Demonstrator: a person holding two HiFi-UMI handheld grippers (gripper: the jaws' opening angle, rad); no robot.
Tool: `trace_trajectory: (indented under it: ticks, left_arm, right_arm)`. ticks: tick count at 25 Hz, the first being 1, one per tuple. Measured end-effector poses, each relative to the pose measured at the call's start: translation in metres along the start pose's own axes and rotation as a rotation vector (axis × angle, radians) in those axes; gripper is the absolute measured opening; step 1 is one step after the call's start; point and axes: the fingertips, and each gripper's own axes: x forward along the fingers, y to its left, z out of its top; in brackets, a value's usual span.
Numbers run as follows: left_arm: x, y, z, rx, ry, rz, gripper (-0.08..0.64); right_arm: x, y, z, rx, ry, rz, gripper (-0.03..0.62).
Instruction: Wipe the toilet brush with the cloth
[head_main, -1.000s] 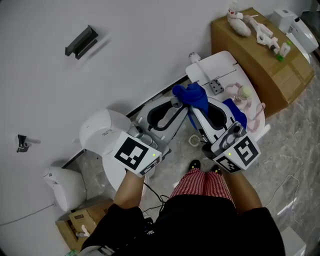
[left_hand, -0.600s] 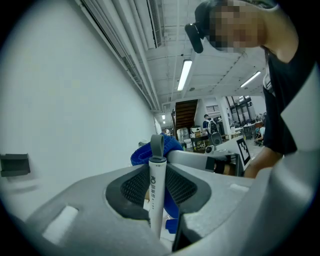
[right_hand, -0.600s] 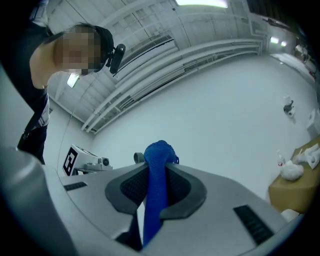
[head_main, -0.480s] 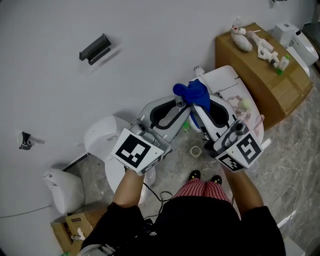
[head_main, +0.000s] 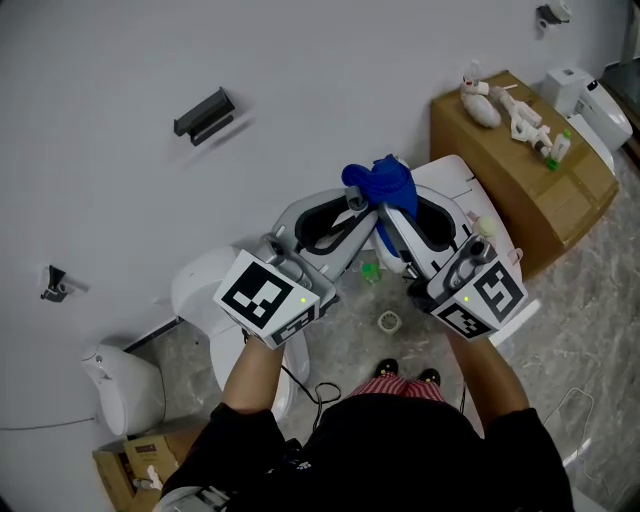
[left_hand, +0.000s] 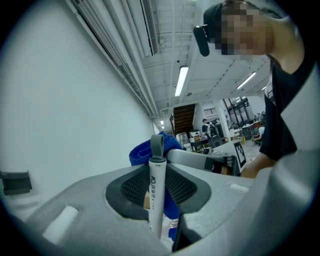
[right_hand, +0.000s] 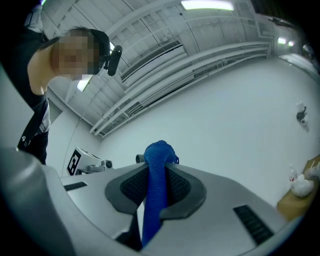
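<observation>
**A:** White wall fills the background, with 1 dark bracket (head_main: 205, 115) fixed on it at far left. What is in hand?

**B:** Left gripper (head_main: 345, 212) first: its jaws are pinched on the brush (left_hand: 157, 187), gripping the white handle just under the grey loop. The handle stands upright, held in the air in front of the person. The bristle end is out of sight below.

**A:** And the cloth?

**B:** Just right of the brush top sits the blue cloth (head_main: 383, 183). The right gripper (head_main: 392, 215) has its jaws clamped on it, so a bunched end sticks out past the tips and the rest hangs below. It sits close against the loop; whether they touch I cannot tell.

**A:** So how should the wipe go?

**B:** My judgement: keep the left grip firm and still so the handle cannot twist. Fold the bunched end around the handle, then draw it along with steady pressure. Re-grip lower so the pinched part gets cleaned too.

**A:** Counts?

**B:** 2 grippers, 1 brush, 1 cloth. At far right, 1 cardboard box (head_main: 500, 170) with small toys on top.
</observation>
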Motion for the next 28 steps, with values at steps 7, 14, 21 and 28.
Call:
trace_trajectory:
  ticks: [7, 14, 21, 28]
  left_arm:
    - [0.003, 0.002, 0.023, 0.016, -0.022, 0.003, 0.101]
    - [-0.002, -0.002, 0.037, 0.043, -0.039, -0.001, 0.101]
    - [-0.006, -0.002, 0.049, 0.032, -0.059, -0.015, 0.101]
    - [-0.004, 0.0, 0.055, 0.044, -0.055, -0.021, 0.101]
  right_arm:
    - [0.008, 0.0, 0.021, -0.014, -0.008, 0.022, 0.064]
    - [0.01, 0.007, 0.034, -0.007, -0.04, 0.045, 0.064]
    - [0.011, 0.01, 0.041, 0.029, -0.065, 0.057, 0.064]
    - [0.011, 0.007, 0.039, 0.039, -0.061, 0.054, 0.064]
